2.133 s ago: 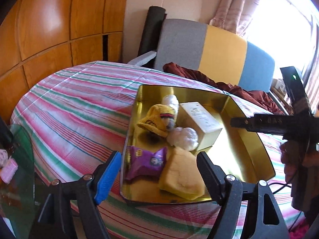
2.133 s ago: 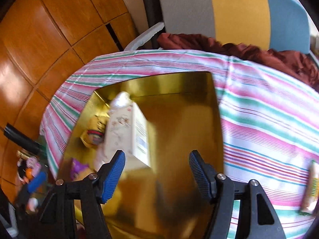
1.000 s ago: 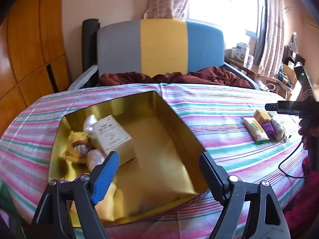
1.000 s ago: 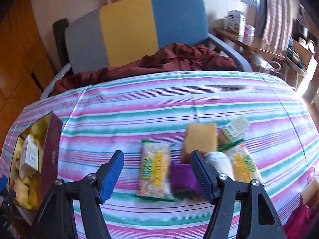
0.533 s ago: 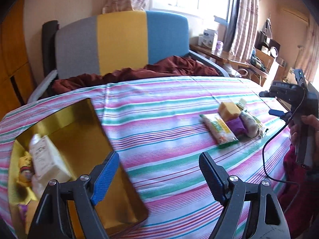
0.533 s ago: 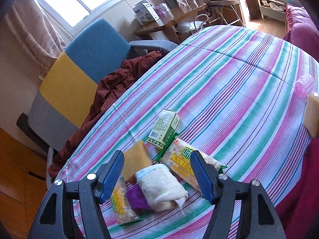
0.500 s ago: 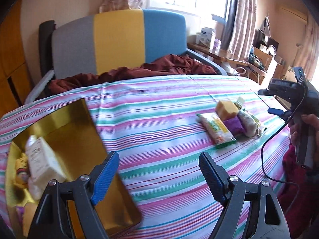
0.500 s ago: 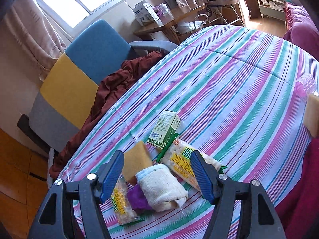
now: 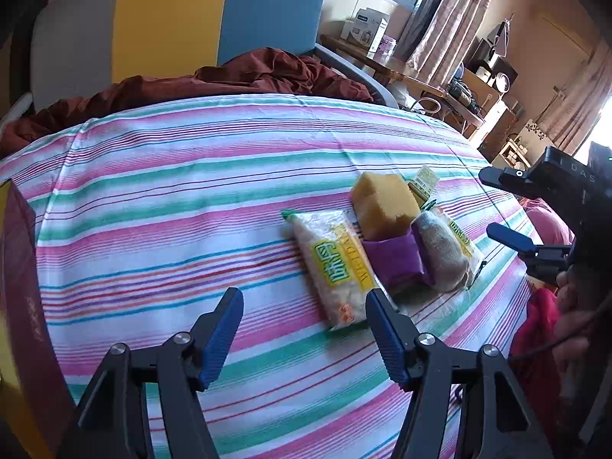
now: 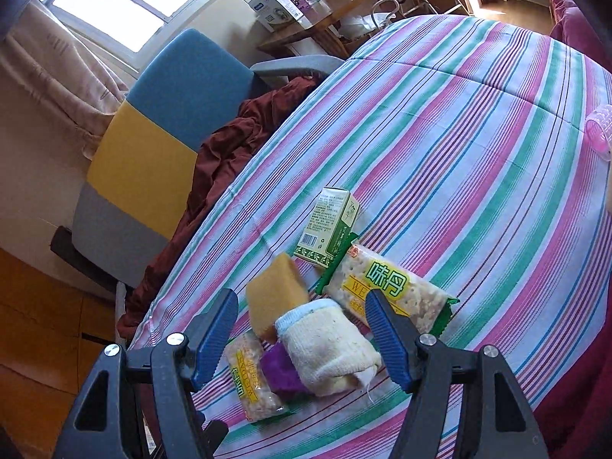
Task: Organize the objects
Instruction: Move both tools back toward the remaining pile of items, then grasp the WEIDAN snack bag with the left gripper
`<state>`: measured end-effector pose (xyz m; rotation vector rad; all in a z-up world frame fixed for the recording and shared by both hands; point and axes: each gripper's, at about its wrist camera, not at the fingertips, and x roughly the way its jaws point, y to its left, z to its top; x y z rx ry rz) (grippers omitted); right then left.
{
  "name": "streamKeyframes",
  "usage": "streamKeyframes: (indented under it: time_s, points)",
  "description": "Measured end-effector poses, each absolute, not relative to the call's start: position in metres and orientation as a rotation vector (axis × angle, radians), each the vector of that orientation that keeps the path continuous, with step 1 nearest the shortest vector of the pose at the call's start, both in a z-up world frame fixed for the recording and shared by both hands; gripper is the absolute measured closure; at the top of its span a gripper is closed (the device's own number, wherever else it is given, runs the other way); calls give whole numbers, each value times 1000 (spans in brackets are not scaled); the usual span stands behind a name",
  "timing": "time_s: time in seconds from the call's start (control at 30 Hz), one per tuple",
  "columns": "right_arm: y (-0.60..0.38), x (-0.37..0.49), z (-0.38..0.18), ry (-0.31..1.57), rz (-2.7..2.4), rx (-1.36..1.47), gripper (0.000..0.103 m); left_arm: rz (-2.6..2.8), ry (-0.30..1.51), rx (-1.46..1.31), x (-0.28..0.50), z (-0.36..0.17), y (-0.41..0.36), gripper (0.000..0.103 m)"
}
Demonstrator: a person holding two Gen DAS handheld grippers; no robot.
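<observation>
At the far left edge a gold box (image 9: 15, 344) is seen, well apart from a snack pile on the striped tablecloth (image 9: 172, 191). The left gripper (image 9: 304, 319), its jaws closing on nothing, is held just short of a cracker packet (image 9: 332, 264) whose long axis runs near to far. To the right lie a sponge (image 9: 384, 202), a purple packet (image 9: 394, 258) and a rolled cloth (image 10: 329, 344), over which the right gripper (image 10: 302, 329) is poised, parted and empty.

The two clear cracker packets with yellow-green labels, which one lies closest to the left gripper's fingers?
The cracker packet left of the purple wrapper; its near end lies by the closing left gripper. The other packet sits beyond the rolled cream cloth.
</observation>
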<state>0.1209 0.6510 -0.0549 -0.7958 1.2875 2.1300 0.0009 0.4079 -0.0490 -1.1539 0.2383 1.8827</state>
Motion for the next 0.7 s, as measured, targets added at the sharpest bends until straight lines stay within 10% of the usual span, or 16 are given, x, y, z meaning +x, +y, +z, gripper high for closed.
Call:
streamKeyframes:
  time_s: [0.7]
  points:
    - [655, 117, -59, 1287, 2124, -828, 33, 1980, 369, -1066, -4, -83, 426, 53]
